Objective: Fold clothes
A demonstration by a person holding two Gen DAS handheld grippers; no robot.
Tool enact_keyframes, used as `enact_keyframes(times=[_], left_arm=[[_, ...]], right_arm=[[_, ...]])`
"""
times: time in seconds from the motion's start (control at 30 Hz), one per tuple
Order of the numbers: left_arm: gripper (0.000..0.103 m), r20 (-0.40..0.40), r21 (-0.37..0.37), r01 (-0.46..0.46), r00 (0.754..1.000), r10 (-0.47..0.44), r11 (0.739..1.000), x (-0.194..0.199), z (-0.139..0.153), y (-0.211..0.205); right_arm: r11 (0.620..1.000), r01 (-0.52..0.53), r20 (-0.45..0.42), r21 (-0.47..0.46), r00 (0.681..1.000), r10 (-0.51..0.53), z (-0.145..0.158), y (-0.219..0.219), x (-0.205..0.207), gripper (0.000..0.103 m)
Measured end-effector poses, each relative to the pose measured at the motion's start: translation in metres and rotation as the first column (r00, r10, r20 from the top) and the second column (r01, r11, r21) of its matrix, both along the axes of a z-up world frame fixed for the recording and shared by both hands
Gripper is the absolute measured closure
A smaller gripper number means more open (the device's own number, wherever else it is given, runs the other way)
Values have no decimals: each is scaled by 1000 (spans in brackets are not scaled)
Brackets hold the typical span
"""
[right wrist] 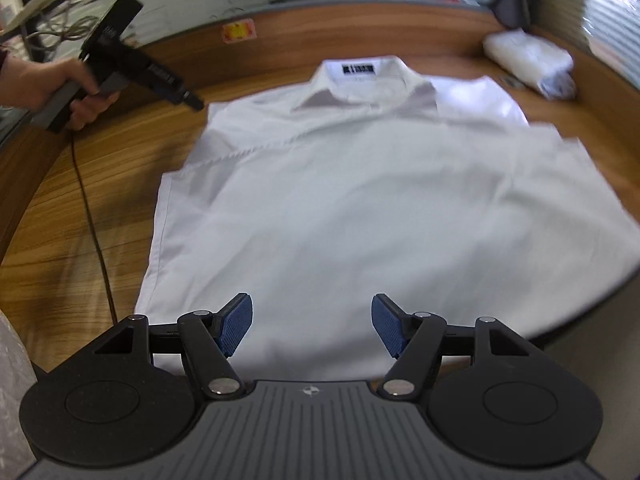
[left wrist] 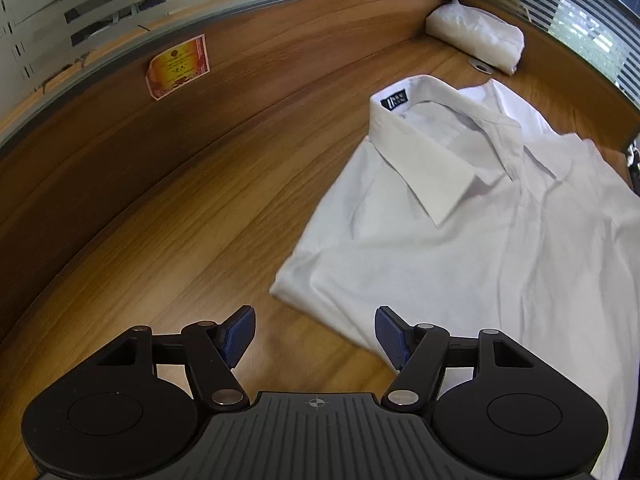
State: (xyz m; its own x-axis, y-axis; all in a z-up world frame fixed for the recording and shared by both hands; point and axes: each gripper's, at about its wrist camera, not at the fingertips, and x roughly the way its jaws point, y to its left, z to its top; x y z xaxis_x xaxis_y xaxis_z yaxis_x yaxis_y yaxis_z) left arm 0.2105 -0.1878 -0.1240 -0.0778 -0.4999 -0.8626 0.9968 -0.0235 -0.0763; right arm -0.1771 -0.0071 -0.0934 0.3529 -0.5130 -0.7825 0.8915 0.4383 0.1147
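A white shirt (left wrist: 480, 248) of thin, smooth woven cloth is laid flat on a wooden table (left wrist: 180, 240) with a streaked brown grain; its sides are seen folded in, so that a rough rectangle is formed, with soft creases across the front and a stitched seam along one edge. The stiff, pointed collar (left wrist: 424, 160) is turned towards the far side of the table, and a small dark label (left wrist: 396, 102) is sewn inside the neck.

The left gripper (left wrist: 316, 334) is held over bare wood just beside the shirt's near corner; its ribbed blue pads (left wrist: 240, 334) are spread wide apart on black jointed arms, and nothing is gripped. The right gripper (right wrist: 312, 326) is held above the shirt's lower hem; its pads (right wrist: 236, 324) are likewise spread apart and empty. In the right wrist view the left tool is seen grasped by a hand (right wrist: 52, 88), with a thin black cable (right wrist: 92, 220) trailing across the wood.

A rounded white bundle (left wrist: 476, 38) of crumpled cloth is set in the far corner, well apart from the shirt; a red and yellow sticker (left wrist: 178, 66) is fixed to the low wooden wall behind the table.
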Motion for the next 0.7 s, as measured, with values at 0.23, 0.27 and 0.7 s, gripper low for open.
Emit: enact_keyframes(times=[0.23,0.27,0.7], left_arm=[[40,-13,8,-10,1000,10,1000,-6,-27,-40],[40,-5,5,1,1000,-1,1000,-8,-29,-42],[76,76,-57,9,997,-5,998,-14,-39,-24]], right_arm=[[962,269,-22,44,963,-268,-21,8,-5,25],[949,309,-14,53,951,-309,-25,3,-9,23],[876,481,-85,33,875,-477,-55,-65,-7,16]])
